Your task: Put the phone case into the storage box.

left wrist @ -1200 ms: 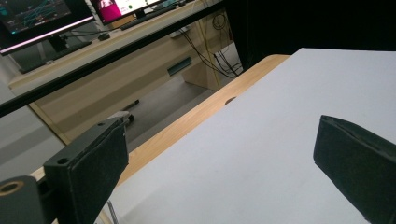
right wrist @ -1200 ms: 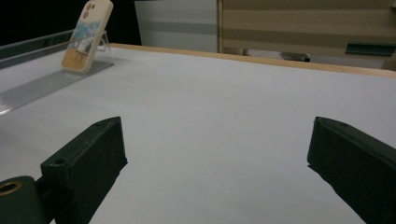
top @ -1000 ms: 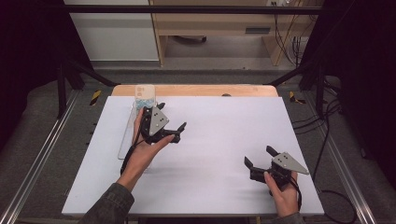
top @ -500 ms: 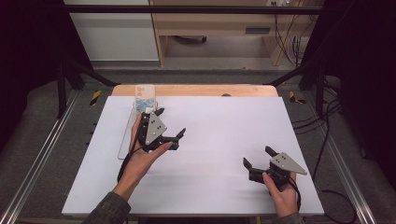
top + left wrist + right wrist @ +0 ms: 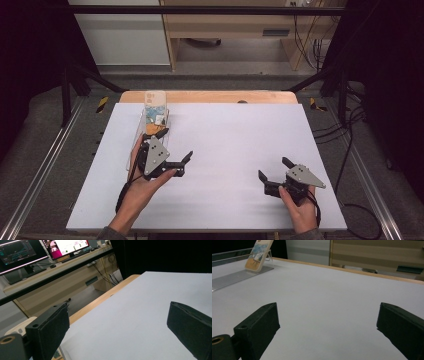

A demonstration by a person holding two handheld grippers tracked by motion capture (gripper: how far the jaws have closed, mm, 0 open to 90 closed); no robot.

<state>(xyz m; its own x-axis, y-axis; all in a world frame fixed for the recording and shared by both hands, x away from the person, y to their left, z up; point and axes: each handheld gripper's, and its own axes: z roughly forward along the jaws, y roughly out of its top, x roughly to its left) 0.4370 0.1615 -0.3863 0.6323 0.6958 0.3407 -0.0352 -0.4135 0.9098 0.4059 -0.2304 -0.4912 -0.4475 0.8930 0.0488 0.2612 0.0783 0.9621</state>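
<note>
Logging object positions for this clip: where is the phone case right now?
In the high view the phone case leans on a clear stand at the table's far left, just beyond the open left gripper.

Your left gripper (image 5: 176,145), jaws apart, sits just beside the illustrated phone case (image 5: 154,112) on its clear acrylic stand (image 5: 137,142).
</note>
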